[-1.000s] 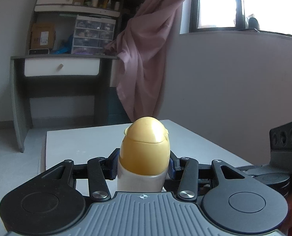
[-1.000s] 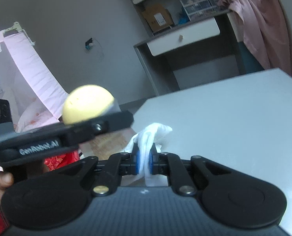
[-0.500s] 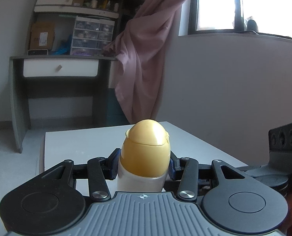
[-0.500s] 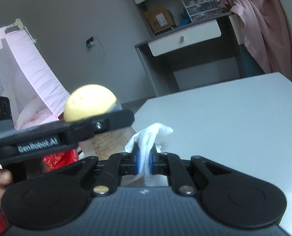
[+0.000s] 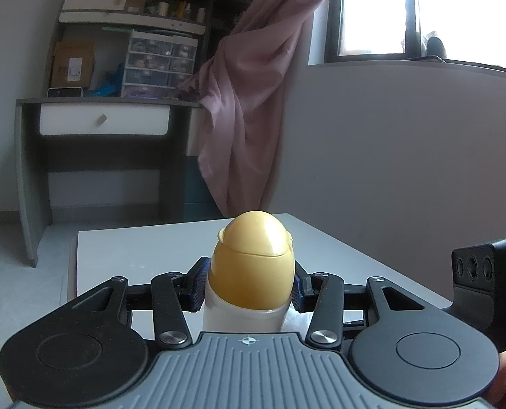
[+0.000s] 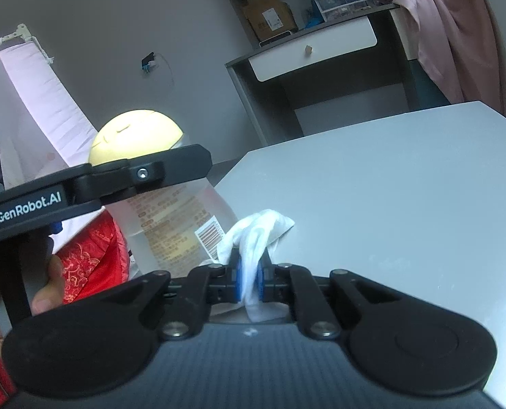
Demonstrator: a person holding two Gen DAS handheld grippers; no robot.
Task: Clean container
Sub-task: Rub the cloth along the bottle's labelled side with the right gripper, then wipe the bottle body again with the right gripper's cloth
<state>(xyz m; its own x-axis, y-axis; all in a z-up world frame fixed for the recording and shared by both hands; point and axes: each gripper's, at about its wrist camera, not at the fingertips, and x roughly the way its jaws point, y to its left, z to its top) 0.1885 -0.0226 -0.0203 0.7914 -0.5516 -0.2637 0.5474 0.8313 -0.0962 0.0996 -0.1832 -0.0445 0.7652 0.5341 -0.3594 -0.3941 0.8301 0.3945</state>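
Container (image 5: 249,272): white bottle with a domed yellow cap, upright, lower centre of the left wrist view, clamped at the shoulder between the fingers (image 5: 198,281) of the left gripper (image 5: 249,284). In the right wrist view the same container (image 6: 171,218) appears centre left, its printed label and barcode facing the camera; the text is too small to read.

Cloth (image 6: 256,235): white, crumpled, pinched between the closed blue-padded fingers (image 6: 240,281) of the right gripper (image 6: 249,281), lower centre of the frame, its free end just beside the barcode; whether it touches the bottle cannot be told.

Bench (image 6: 406,187): pale grey, bare where visible, filling the right half of the right wrist view; its far edge (image 5: 143,238) shows behind the cap in the left wrist view.

Room: grey desk (image 5: 96,126) with a white drawer, upper left of the left wrist view; small drawer unit and cardboard box above it. Pink curtain (image 5: 249,102), upper centre. Bright window (image 5: 423,10), upper right. Pale pink padded panel (image 6: 41,92), upper left of the right wrist view.

Hidden or cut off: bottle base concealed behind the left gripper body. Right gripper's housing clipped at the right edge of the left wrist view.

Pose: left gripper held level, crossing the left of the right wrist view; a hand (image 6: 45,289) grips its handle at lower left, beside red patterned fabric (image 6: 92,255).
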